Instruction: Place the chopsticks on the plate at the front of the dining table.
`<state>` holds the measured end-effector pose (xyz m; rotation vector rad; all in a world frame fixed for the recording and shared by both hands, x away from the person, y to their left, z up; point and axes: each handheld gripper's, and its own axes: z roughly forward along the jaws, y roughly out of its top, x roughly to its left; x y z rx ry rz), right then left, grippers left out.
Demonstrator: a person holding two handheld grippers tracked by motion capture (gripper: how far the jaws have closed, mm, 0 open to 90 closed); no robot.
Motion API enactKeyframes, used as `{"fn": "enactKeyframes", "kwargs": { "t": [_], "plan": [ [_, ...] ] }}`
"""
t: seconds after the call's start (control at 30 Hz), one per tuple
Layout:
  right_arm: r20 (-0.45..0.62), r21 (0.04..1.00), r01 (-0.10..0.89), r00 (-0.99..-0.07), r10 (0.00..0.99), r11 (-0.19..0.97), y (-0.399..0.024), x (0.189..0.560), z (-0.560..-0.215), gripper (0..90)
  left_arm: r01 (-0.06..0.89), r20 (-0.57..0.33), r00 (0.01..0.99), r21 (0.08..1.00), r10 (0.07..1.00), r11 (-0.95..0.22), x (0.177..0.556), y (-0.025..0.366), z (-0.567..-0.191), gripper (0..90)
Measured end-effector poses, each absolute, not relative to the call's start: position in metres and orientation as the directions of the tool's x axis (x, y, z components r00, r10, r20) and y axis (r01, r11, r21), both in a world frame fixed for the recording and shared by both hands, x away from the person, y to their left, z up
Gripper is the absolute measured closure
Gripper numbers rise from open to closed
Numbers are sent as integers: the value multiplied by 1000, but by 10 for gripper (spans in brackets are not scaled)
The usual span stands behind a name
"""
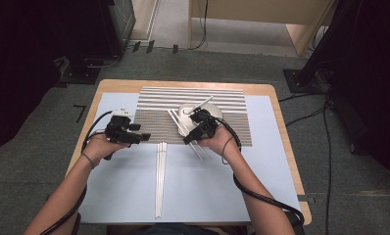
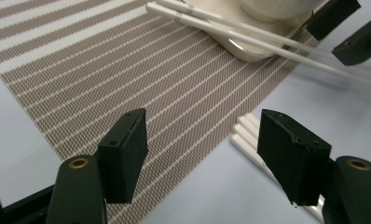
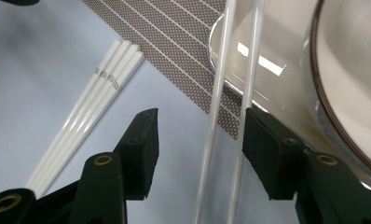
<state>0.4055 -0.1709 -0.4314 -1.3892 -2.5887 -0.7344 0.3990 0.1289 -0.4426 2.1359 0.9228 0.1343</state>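
Two white chopsticks [image 3: 219,107] rest with their far ends on a cream plate [image 3: 272,79] that carries a brown-rimmed bowl [image 3: 351,70]. They run between the jaws of my right gripper [image 3: 200,154], which is open; the right-hand stick lies close against the right jaw. In the high view this gripper [image 1: 187,141] sits at the plate's near left. A bundle of several white chopsticks [image 1: 159,176] lies on the blue sheet. My left gripper [image 1: 143,137] hovers left of the bundle's far end [image 2: 245,135], and its jaws [image 2: 202,149] are open with nothing between them.
A brown striped placemat [image 1: 154,107] covers the far middle of the table, under the plate and bowl [image 1: 203,111]. A spoon [image 1: 203,103] leans out of the bowl. The pale blue sheet [image 1: 207,186] covers the wooden table. Cables trail from both grippers.
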Motion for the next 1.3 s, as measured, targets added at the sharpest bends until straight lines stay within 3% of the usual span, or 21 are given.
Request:
{"fn": "enactKeyframes", "kwargs": {
  "t": [0.37,0.8,1.3],
  "plan": [
    [346,363,828,-545,764,427,-190,403,-435,450,690,-329,645,639,690,-341,422,117,-451,381],
    [319,353,819,-561,764,453,-190,394,-448,438,667,-301,677,635,671,-389,435,90,-456,521],
    [303,333,818,-564,768,469,-185,391,-456,499,647,-305,693,663,654,-376,443,67,-461,509]
  ]
}}
